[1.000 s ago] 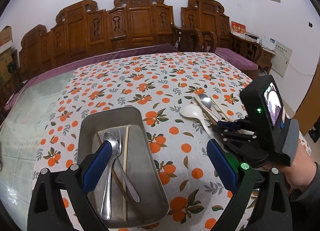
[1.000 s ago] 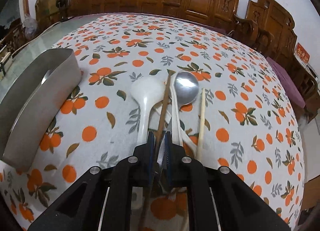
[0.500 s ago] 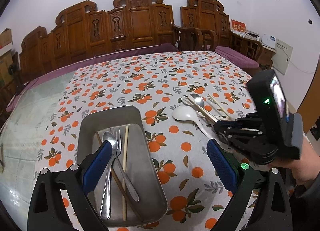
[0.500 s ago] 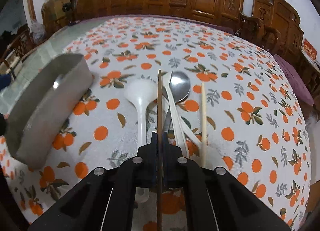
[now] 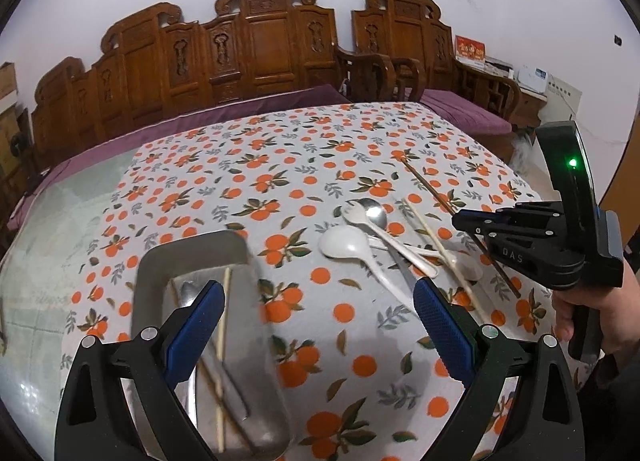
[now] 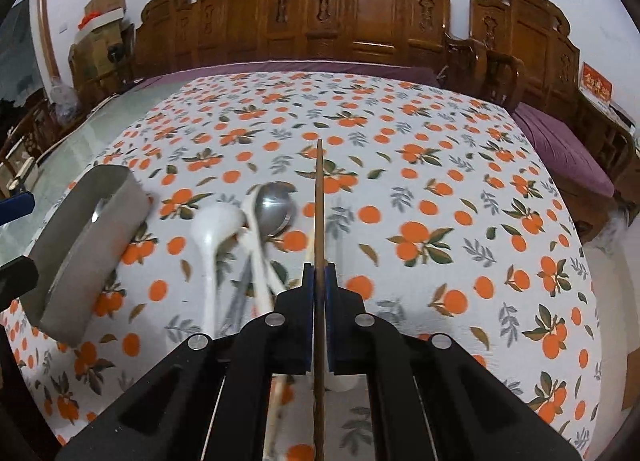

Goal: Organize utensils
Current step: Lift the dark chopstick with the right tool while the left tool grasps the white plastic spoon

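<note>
A dark wooden chopstick (image 6: 319, 197) was found clamped in the right gripper (image 6: 319, 275), clear of the tablecloth (image 6: 440, 165). The left gripper (image 5: 316, 321) was spread wide, empty, over the metal tray (image 5: 192, 249).

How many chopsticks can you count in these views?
4: a dark chopstick in the right gripper, a pale chopstick beside the spoons, plus a pale tray chopstick and a blurred dark tray chopstick in the metal tray. Others may be hidden.
</note>
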### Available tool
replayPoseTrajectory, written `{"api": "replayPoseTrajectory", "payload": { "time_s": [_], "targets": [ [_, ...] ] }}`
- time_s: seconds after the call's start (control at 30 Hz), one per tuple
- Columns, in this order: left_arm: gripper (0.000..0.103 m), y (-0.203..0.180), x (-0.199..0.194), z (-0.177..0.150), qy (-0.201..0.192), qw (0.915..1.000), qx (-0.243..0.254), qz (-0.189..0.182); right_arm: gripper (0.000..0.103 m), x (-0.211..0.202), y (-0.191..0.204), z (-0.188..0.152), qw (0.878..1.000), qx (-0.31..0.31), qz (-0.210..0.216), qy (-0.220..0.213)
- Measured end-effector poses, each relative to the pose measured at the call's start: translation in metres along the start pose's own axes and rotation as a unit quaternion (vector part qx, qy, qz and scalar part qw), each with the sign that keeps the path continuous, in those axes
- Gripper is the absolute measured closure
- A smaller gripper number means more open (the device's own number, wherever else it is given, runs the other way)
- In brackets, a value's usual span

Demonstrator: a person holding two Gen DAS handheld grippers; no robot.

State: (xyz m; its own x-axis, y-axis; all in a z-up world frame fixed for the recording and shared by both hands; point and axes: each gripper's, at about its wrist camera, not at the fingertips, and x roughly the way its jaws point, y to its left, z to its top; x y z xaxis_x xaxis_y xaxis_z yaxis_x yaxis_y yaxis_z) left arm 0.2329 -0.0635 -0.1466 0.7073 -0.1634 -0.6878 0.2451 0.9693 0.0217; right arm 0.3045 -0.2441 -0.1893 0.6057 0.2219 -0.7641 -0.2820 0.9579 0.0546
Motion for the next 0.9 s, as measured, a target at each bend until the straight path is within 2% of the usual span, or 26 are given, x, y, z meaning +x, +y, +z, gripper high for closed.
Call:
{"api": "replayPoseTrajectory", "payload": {
  "time_s": [0.23,0.4,0.57,0.8,0.9],
  "targets": [
    [0.026,-0.028,0.044,0.012,0.034,0.9989,-0.011,-0.029,0.097,0.001,-0.024,-0.002,1.000,0.025,0.013,0.003],
    [0.037,-0.039,0.078,0.011,0.066,0.9971,-0.018,-0.034,0.097,-0.001,-0.032,-0.002,0.999,0.037,0.024,0.005],
    [0.048,-0.037,0.106,0.010,0.090,0.9948,-0.037,-0.031,0.097,-0.003,-0.028,-0.001,0.999,0.034,0.030,0.003],
    [0.074,-0.025,0.136,0.013,0.121,0.9885,-0.082,-0.042,0.097,0.000,-0.027,0.000,0.999,0.037,0.037,0.006],
    [0.078,-0.024,0.143,0.012,0.124,0.9870,-0.091,-0.047,0.097,0.000,-0.027,0.000,0.999,0.038,0.039,0.006]
  ]
}}
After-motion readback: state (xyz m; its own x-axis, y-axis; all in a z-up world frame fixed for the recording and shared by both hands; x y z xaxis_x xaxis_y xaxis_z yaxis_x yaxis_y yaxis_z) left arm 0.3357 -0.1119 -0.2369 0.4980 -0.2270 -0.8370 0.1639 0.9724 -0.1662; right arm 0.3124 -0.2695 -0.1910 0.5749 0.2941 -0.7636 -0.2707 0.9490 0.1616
